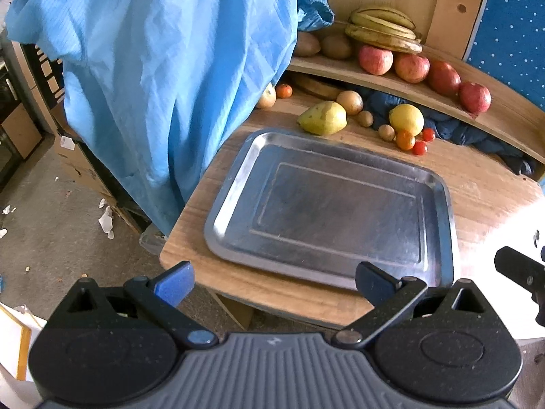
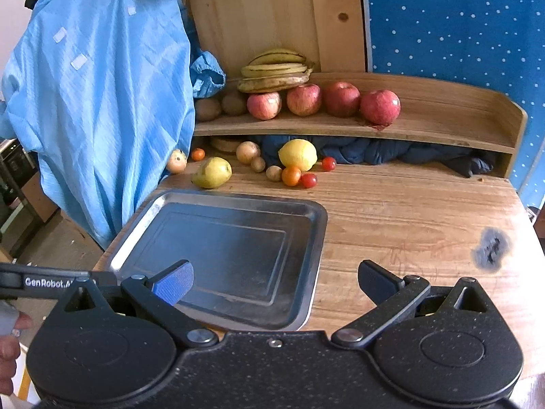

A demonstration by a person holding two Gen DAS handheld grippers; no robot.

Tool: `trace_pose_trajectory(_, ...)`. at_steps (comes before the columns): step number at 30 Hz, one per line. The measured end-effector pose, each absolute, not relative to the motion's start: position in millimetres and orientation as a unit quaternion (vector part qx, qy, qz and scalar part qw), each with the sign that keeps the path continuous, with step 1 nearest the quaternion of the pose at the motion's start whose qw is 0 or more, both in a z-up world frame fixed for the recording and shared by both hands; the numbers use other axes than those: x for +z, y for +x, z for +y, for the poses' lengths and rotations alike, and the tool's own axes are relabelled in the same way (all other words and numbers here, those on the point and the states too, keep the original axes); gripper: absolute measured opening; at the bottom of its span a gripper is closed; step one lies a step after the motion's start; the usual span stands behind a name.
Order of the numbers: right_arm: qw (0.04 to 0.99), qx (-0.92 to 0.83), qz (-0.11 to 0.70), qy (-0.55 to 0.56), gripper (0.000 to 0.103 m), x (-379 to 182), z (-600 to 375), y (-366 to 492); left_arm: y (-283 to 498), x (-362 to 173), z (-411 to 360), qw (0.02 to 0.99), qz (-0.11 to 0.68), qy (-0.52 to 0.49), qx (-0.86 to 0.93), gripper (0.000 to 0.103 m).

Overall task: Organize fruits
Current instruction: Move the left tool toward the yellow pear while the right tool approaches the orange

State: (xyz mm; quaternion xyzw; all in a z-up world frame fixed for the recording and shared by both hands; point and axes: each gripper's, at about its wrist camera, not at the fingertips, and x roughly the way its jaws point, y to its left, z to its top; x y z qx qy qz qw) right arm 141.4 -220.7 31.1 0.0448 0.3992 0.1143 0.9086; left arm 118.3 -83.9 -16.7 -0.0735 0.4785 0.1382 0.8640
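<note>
Left wrist view: the left gripper (image 1: 274, 281) hangs over the near edge of the desk (image 1: 477, 184), jaws spread wide and holding nothing. The bare metal tray (image 1: 235, 201) lies just ahead. At 12 o'clock beyond it sit a pear (image 1: 323, 118), a lemon (image 1: 406, 119) and small tomatoes (image 1: 420, 147); apples (image 1: 411, 67) and bananas (image 1: 383, 30) rest on the shelf (image 1: 511, 119) above. This view alone shows littered floor (image 1: 51, 204) at 9 o'clock.

Right wrist view: the right gripper (image 2: 275, 281), jaws also wide and empty, has the tray (image 2: 316, 238) at 11 o'clock. Only here appear a dark scorch mark (image 2: 492, 247) at 3 o'clock and a hand (image 2: 8, 351) at 8 o'clock.
</note>
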Motion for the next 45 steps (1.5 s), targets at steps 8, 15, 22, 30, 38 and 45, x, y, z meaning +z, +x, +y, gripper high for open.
trace_pose_trajectory(8, 0.899, 0.139, 0.413, 0.049, 0.103, 22.8, -237.8, 155.2, 135.3, -18.2, -106.4, 0.860, 0.484, -0.064, 0.146, 0.102)
trace_pose_trajectory(15, 0.891, 0.147, 0.427, 0.050, 0.103, 14.6, -242.1, 160.3, 144.2, -21.3, -116.0, 0.856, 0.495, -0.054, 0.143, 0.102)
trace_pose_trajectory(22, 0.890, 0.136, 0.433, 0.051, 0.103, 9.8, -242.1, 174.6, 161.2, -25.1, -111.8, 0.856, 0.496, -0.057, 0.134, 0.102)
trace_pose_trajectory(30, 0.891, 0.113, 0.436, 0.052, 0.103, 6.1, -233.1, 206.3, 197.7, -30.0, -94.0, 0.859, 0.496, -0.057, 0.117, 0.102)
trace_pose_trajectory(38, 0.885, 0.087, 0.453, 0.059, 0.103, -3.7, -217.5, 232.9, 236.6, -37.8, -75.2, 0.856, 0.506, -0.049, 0.092, 0.102)
trace_pose_trajectory(45, 0.881, 0.062, 0.464, 0.068, 0.103, -11.3, -209.0, 250.8, 269.8, -43.6, -64.7, 0.855, 0.512, -0.038, 0.073, 0.103)
